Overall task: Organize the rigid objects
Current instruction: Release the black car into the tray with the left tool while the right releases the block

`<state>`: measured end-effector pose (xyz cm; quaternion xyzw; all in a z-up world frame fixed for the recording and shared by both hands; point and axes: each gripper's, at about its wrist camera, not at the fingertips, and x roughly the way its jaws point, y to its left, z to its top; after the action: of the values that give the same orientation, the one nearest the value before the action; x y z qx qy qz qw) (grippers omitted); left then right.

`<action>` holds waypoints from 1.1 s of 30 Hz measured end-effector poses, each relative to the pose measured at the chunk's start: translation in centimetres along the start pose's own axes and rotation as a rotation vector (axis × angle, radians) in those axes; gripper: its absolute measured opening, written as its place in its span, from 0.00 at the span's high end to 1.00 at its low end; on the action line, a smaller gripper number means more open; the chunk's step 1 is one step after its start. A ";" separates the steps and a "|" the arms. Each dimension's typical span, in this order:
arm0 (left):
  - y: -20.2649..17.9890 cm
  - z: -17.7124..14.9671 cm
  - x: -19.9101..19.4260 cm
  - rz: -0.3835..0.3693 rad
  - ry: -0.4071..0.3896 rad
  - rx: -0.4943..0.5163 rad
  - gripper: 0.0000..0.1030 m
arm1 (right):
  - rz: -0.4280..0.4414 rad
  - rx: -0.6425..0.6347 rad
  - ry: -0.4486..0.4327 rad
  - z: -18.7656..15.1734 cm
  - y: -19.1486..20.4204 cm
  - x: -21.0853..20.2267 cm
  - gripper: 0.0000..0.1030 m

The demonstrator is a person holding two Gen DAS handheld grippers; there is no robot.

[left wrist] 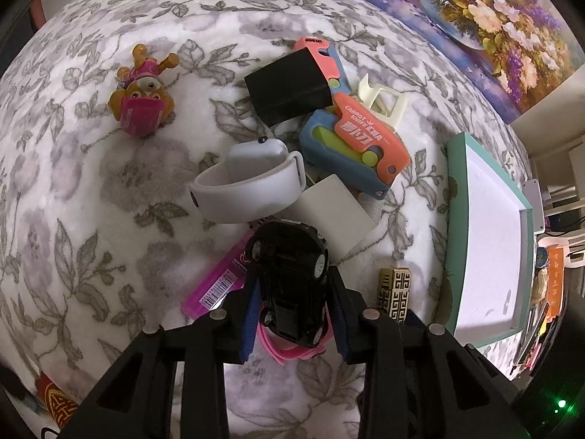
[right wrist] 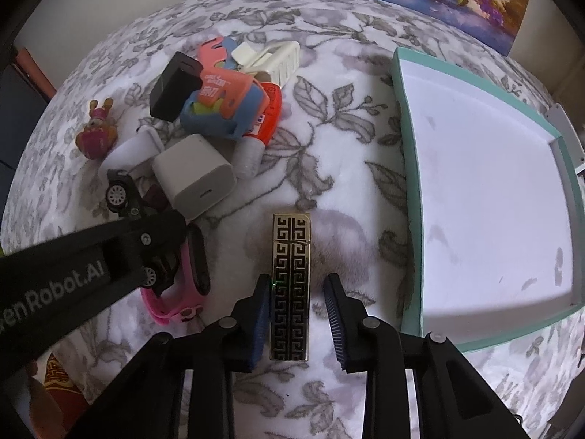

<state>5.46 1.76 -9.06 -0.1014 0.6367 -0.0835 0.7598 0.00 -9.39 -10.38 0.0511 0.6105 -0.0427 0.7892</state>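
Your left gripper (left wrist: 292,292) has its blue pads pressed against both flanks of the black toy car (left wrist: 290,278); whether the car is lifted clear of the blanket (left wrist: 91,183) cannot be told. The pink strap (left wrist: 289,351) lies directly beneath the car and against the pads. Risk: it may snag and be dragged up with the car.

Your right gripper (right wrist: 298,316) stands spread astride the gold-patterned lighter (right wrist: 290,285). The left pad sits at or just beside the lighter's edge, while the right pad stands clear of it. Risk: closing from this offset would likely push the lighter sideways on the plush surface, or pinch it off-centre so that it swivels in the hold.

The left gripper body crosses the right wrist view just beside the lighter; simultaneous moves toward the tray could bring the two tools into contact.

The teal-rimmed tray (right wrist: 409,168) lies to the right of the lighter, its white floor holding nothing visible. The remaining pile, including the white charger (right wrist: 193,179), black charger (right wrist: 175,84) and toy pup (left wrist: 140,98), lies on the blanket outside it
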 end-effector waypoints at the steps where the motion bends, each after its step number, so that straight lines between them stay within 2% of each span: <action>1: 0.0 -0.1 -0.1 -0.002 -0.001 -0.001 0.66 | 0.008 -0.002 0.001 0.0 0.0 -0.1 0.77; 7: 0.2 -0.2 -0.9 -0.029 -0.019 -0.009 0.66 | 0.056 0.037 0.011 0.0 -0.7 -0.5 0.78; 11: 0.1 -0.1 -2.4 -0.064 -0.064 -0.004 0.66 | 0.127 0.079 -0.041 0.6 -2.0 -2.3 0.78; 14: -0.1 -0.1 -3.6 -0.079 -0.103 0.001 0.66 | 0.147 0.106 -0.078 1.0 -2.9 -3.4 0.78; 18: -1.7 0.3 -4.5 -0.110 -0.123 0.006 0.66 | 0.129 0.155 -0.126 1.3 -4.7 -4.6 0.79; 21: -4.8 0.3 -4.5 -0.108 -0.126 0.073 0.66 | 0.113 0.207 -0.171 1.9 -6.5 -5.7 0.79; 26: -10.0 0.4 -3.6 -0.106 -0.117 0.172 0.66 | 0.014 0.303 -0.247 2.5 -10.7 -6.6 0.78; 33: -16.7 -0.4 -0.9 -0.124 -0.092 0.303 0.66 | -0.083 0.445 -0.294 1.9 -17.7 -7.0 0.78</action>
<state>4.91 -14.16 -3.97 -0.0284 0.5738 -0.2207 0.7882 -2.19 -27.19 -3.65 0.1916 0.4666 -0.2154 0.8362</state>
